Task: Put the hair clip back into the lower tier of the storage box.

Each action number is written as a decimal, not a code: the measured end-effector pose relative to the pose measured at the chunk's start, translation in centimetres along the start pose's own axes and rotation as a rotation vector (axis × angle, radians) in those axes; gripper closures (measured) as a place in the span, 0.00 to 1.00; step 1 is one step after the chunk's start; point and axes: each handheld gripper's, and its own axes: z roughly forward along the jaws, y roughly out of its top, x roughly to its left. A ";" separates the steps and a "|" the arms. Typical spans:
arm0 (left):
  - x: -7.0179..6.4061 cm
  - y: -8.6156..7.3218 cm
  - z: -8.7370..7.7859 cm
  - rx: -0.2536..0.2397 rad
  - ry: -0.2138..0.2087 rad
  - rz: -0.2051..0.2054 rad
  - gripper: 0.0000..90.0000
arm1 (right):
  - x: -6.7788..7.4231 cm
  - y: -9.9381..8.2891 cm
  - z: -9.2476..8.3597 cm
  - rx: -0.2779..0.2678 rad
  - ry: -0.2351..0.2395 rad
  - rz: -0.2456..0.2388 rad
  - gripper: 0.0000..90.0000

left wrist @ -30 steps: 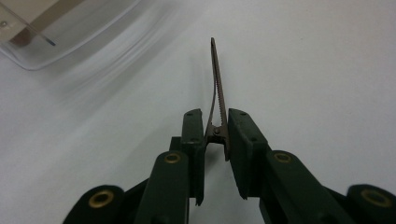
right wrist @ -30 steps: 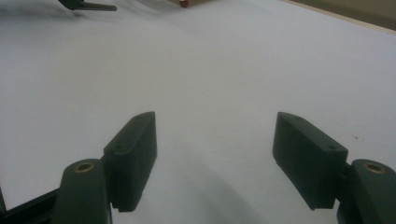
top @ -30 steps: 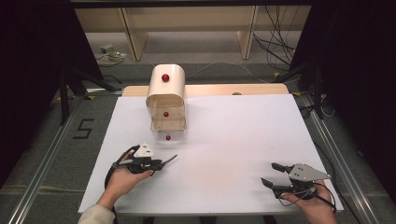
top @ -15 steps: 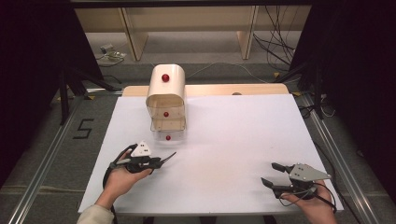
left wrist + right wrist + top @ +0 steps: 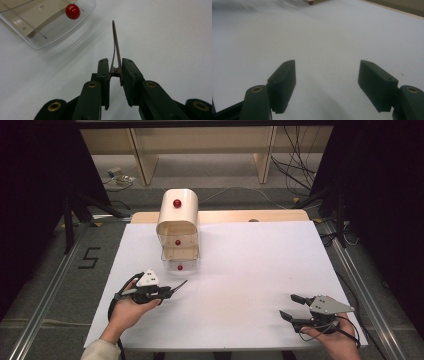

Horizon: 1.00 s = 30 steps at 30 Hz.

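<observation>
A small cream drawer cabinet (image 5: 177,212) with red knobs stands at the back left of the white table top (image 5: 260,265). Its clear bottom drawer (image 5: 186,263) is pulled out a little; in the left gripper view that drawer (image 5: 37,37) and its red knob (image 5: 72,11) lie at the upper left. My left gripper (image 5: 167,292) is shut on a thin serrated metal clip (image 5: 115,42), whose tip (image 5: 181,283) points toward the drawer from a short way off. My right gripper (image 5: 292,306) rests near the front right edge, its jaws wide apart (image 5: 327,72) with nothing between them.
A wooden table edge (image 5: 235,215) shows behind the white sheet. Metal rails (image 5: 60,290) run along both sides on the floor, with cables (image 5: 300,165) and wooden furniture legs (image 5: 142,160) behind. White surface stretches between the two grippers.
My left gripper with the clip has edged slightly toward the drawer, the clip's tip lifting a little. The right gripper has stayed put.
</observation>
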 end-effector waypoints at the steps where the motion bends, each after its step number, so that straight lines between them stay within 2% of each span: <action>1: 0.0 0.0 0.0 -0.003 0.002 -0.002 0.85 | 0.0 0.0 0.0 0.000 0.000 0.001 0.35; 30: 0.7 0.7 -1.6 -0.045 0.035 -0.017 0.85 | 0.0 0.0 0.0 0.003 -0.002 0.003 0.35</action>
